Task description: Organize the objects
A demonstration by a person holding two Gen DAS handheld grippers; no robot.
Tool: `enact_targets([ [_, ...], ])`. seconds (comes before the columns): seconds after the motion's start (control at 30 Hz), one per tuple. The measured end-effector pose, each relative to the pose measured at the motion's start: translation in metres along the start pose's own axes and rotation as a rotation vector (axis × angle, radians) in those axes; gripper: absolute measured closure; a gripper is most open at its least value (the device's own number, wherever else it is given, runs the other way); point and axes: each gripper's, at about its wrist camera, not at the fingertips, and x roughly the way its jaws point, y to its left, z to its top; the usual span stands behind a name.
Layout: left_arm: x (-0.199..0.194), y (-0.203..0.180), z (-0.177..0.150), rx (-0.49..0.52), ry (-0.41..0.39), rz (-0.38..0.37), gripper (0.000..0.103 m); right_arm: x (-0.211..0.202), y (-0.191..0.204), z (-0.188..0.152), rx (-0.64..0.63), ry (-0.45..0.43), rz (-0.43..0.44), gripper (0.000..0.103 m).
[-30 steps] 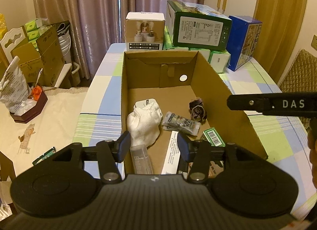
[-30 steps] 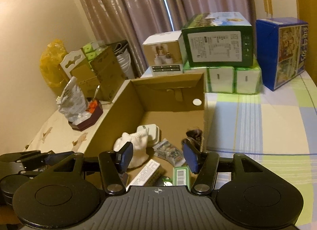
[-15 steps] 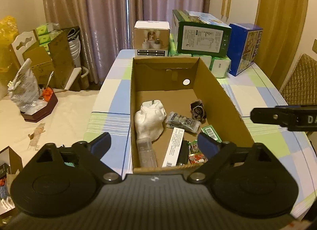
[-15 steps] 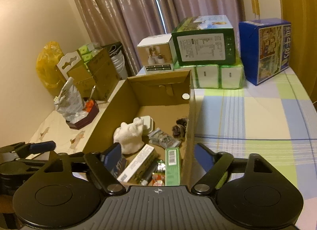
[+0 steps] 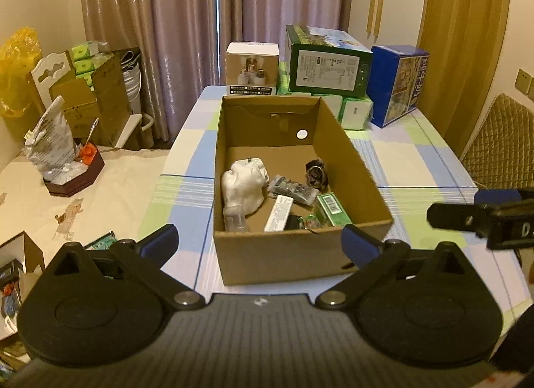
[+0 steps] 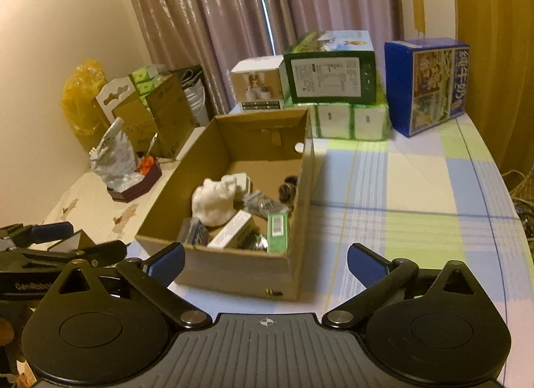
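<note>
An open cardboard box stands on the checked tablecloth and holds several small items: a white cloth bundle, a long white carton, a green packet, a dark foil pack and a crumpled brown wrapper. My left gripper is open and empty, held back in front of the box's near wall. My right gripper is also open and empty, near the box's front right corner.
At the table's far end stand a white product box, a green box on tissue packs, and a blue carton. A second table to the left carries a dark tray with a bag. A quilted chair stands on the right.
Both grippers opened wide from a narrow gap and pulled back and up, away from the box, so the whole box now shows in front of each.
</note>
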Motion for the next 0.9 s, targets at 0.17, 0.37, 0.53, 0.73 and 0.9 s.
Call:
enact_targets([
  [0.17,-0.021,-0.006,-0.005,-0.01,-0.006,0.017,0.001,-0.012,0.001,-0.015,0.008,0.031,-0.058,0.002],
  [0.37,-0.035,-0.009,-0.015,-0.026,0.007,0.021,0.001,-0.025,0.003,-0.032,0.01,0.049,-0.048,0.002],
  [0.53,-0.044,-0.014,-0.03,-0.008,0.022,0.027,0.001,-0.035,0.008,-0.04,-0.002,0.047,-0.051,0.002],
  [0.73,-0.052,-0.017,-0.043,-0.003,0.021,0.023,0.001,-0.044,0.012,-0.045,-0.011,0.041,-0.057,0.002],
  [0.9,-0.053,-0.014,-0.047,-0.016,0.032,0.028,0.001,-0.047,0.013,-0.049,-0.02,0.039,-0.061,0.002],
])
